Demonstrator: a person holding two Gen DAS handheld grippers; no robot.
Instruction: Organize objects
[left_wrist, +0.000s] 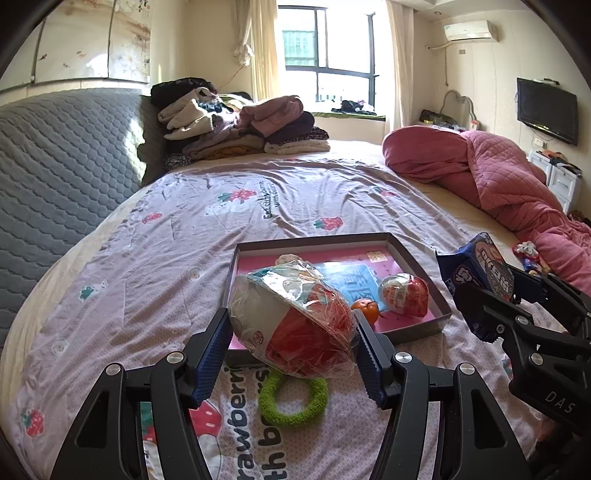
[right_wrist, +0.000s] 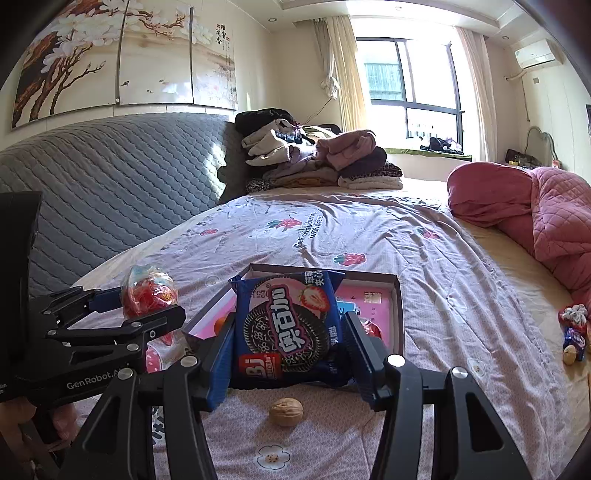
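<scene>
My left gripper (left_wrist: 293, 345) is shut on a large red-and-white egg toy in clear wrap (left_wrist: 291, 321) and holds it over the near left corner of a shallow brown box with a pink floor (left_wrist: 424, 267). In the box lie a smaller wrapped egg (left_wrist: 404, 293) and a small orange (left_wrist: 365, 309). My right gripper (right_wrist: 290, 350) is shut on a blue cookie packet (right_wrist: 288, 325) and holds it in front of the box (right_wrist: 397, 295). The right gripper also shows in the left wrist view (left_wrist: 491, 295), at the right of the box.
A green fuzzy ring (left_wrist: 293, 400) lies on the bedspread under my left gripper. A walnut (right_wrist: 286, 411) lies under my right gripper. Small wrapped sweets (right_wrist: 574, 328) lie at the right. Folded clothes (left_wrist: 236, 125) and a pink quilt (left_wrist: 509, 177) sit farther back.
</scene>
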